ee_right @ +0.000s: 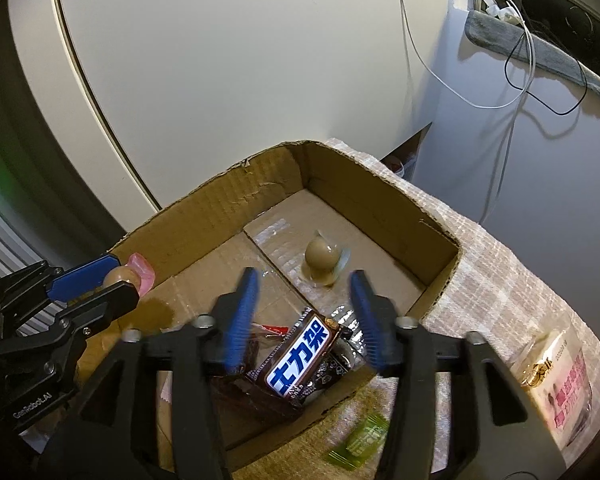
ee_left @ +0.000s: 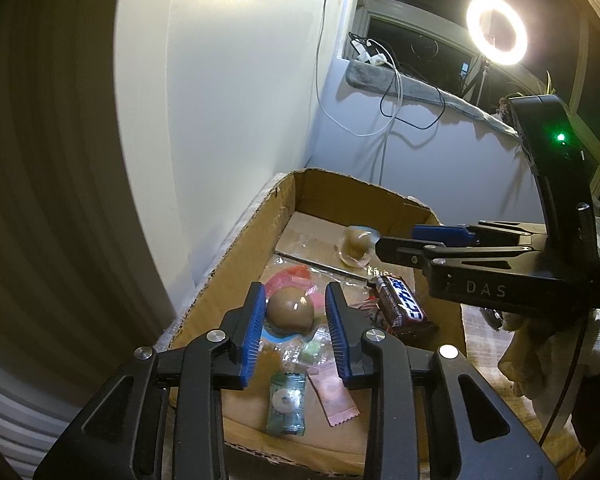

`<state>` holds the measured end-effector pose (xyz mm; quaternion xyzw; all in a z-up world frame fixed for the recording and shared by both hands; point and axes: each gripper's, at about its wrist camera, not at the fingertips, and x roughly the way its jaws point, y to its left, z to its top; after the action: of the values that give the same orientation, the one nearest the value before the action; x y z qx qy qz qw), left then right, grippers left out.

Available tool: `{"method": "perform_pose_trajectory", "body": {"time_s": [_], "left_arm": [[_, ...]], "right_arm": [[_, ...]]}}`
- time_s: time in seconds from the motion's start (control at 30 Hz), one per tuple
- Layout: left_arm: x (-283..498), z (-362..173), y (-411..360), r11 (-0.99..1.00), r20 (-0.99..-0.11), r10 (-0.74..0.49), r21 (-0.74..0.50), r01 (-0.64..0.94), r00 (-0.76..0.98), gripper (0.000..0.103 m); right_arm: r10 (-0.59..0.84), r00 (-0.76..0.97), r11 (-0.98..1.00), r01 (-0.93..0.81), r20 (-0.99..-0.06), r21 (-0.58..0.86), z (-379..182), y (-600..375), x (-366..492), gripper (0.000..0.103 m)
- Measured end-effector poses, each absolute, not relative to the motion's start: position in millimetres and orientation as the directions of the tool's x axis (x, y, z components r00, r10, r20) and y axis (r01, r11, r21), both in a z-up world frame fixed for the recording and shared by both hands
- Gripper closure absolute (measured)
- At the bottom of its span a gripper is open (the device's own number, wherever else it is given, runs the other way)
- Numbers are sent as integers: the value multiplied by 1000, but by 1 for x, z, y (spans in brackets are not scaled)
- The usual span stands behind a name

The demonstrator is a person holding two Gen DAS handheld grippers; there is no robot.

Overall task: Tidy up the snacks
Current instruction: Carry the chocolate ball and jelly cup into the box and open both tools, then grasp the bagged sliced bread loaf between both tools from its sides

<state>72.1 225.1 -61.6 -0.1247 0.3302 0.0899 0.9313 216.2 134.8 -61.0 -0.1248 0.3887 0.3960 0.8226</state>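
Note:
My left gripper (ee_left: 295, 294) hangs over the near-left part of an open cardboard box (ee_left: 236, 272). A brown egg-shaped snack (ee_left: 290, 312) in a pink wrapper sits between its blue pads, against the left one, with a gap to the right one. From the right wrist view the same egg (ee_right: 118, 276) shows at the left gripper's (ee_right: 120, 282) tips. My right gripper (ee_right: 303, 276) is open and blurred. A brown chocolate bar (ee_right: 304, 356) lies below it on the box (ee_right: 228, 200) floor, untouched. A second wrapped egg (ee_right: 320, 260) rests further in.
Beneath the left gripper lie a clear green candy (ee_left: 286, 408), a pink sachet (ee_left: 334, 396) and a small green sweet (ee_left: 312, 350). Outside the box, on a checked cloth (ee_right: 500, 272), sit a green packet (ee_right: 358, 444) and a white-pink bag (ee_right: 560, 384). Walls stand close behind.

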Motion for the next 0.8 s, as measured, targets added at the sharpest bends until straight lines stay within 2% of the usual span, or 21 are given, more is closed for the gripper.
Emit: {"method": "perform_pose_trajectory", "body": {"time_s": [0.1,0.13,0.23,0.37,0.5,0.6,0.8], "left_arm": [[72,-60,224,953,-634,89,-170,-250,768,58],[71,-59,223,953,-633,90,-168,-250,769,56],[71,-58,222,955,-633,92,-163,-249,768,53],[70,-55,218,955,-629,93,-165,-249,772,52],[70,-51,210,957,-626,88,-162,-240,775,51],[69,-47,204,959,-619,78,-169,-229,782,50],[71,-39,179,965,-603,32,-189,-181,797,41]], "right_arm": [[558,390,657,-747,-733,103,-58,132,215,38],[558,394,659,-745,-730,102,-56,130,215,34],[561,405,666,-739,-722,102,-52,124,215,25],[562,418,674,-732,-713,103,-46,113,213,23],[561,437,686,-721,-703,100,-42,98,212,15],[560,447,697,-710,-698,105,-38,82,213,15],[537,483,731,-676,-692,96,-32,42,220,11]]}}
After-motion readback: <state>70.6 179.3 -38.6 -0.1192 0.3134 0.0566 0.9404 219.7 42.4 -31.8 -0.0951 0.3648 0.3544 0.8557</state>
